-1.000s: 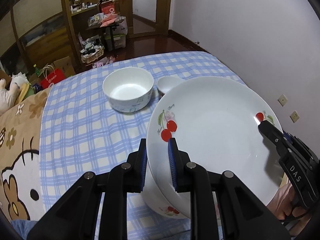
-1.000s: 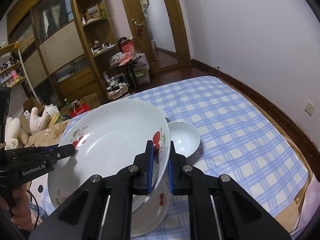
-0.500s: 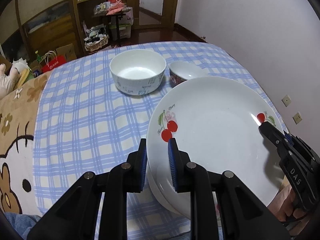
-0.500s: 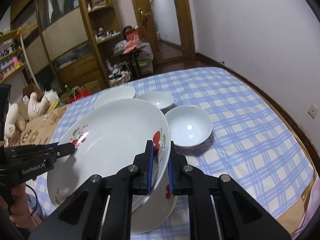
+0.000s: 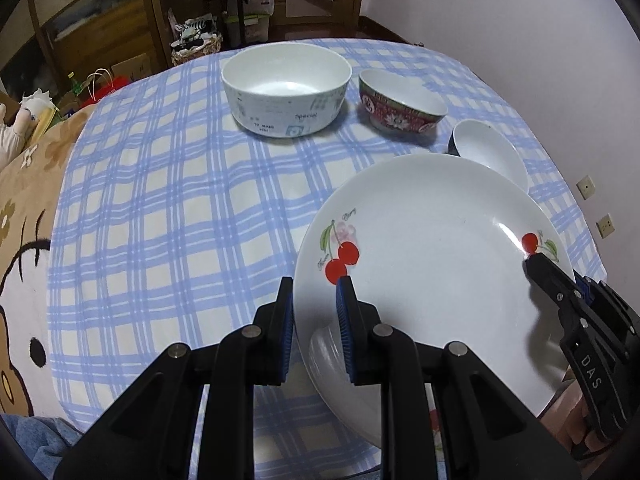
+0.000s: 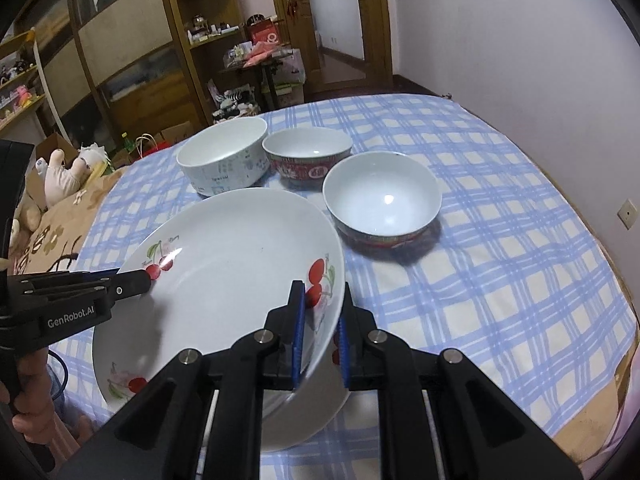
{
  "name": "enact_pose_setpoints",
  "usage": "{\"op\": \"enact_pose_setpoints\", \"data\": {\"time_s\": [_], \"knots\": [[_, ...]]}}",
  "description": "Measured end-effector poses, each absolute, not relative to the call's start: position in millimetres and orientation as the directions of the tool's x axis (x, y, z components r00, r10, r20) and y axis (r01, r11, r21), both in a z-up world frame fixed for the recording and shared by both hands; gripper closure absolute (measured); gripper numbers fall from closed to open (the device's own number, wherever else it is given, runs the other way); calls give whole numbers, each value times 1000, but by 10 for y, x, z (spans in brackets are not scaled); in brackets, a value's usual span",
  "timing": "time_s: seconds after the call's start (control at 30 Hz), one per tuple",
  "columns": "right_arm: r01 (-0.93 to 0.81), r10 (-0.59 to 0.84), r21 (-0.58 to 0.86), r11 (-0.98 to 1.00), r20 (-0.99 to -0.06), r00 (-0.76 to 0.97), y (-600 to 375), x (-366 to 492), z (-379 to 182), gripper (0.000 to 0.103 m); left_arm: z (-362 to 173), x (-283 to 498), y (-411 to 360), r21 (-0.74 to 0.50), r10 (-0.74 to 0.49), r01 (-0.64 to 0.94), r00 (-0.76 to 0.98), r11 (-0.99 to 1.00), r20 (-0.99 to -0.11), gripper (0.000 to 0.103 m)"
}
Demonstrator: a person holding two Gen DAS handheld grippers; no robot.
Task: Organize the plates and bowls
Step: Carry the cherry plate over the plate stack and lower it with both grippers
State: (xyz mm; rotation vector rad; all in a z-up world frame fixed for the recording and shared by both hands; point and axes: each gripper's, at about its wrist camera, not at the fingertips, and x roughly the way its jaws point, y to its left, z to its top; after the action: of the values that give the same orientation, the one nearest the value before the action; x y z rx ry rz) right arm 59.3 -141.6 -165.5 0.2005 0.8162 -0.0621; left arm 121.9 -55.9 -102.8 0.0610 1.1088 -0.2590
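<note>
- Left gripper: blue pads clamped on near-left rim of cherry plate; one finger above the rim, one below.
- Right gripper: clamped on opposite rim of same plate, pads either side of the cherry print. In left wrist view its tip sits at the plate's right rim, by a cherry.
- Plate held by both grippers, tilted, over near edge of the bed w/ blue checked cloth. A second plate w/ same cherry print lies directly beneath; cannot tell if the two touch.
- A hand grips the left gripper's handle, seen at lower left of right wrist view.
- Beyond the plate, towards far edge of cloth: large white bowl w/ printed lettering, upright, far-left of the group.
- Red-patterned bowl just beside it on the right, upright.
- Third bowl, white inside w/ red band outside, nearer the plate, right of the other two; in left wrist view partly hidden behind plate's far rim.
- All three bowls apart from one another.
- Brown cartoon blanket along cloth's left edge.
</note>
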Motion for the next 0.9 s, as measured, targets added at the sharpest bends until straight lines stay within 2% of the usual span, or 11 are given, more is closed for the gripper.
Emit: {"op": "enact_pose_setpoints", "data": {"time_s": [0.27, 0.9], "knots": [[156, -5, 131, 979, -750, 662, -1439, 631, -1765, 88, -1225, 1266, -595, -114, -194, 228, 367, 967, -910, 83], [184, -7, 134, 974, -791, 611, -1489, 776, -2000, 88, -1418, 1335, -740, -6, -114, 278, 376, 961, -920, 83]]}}
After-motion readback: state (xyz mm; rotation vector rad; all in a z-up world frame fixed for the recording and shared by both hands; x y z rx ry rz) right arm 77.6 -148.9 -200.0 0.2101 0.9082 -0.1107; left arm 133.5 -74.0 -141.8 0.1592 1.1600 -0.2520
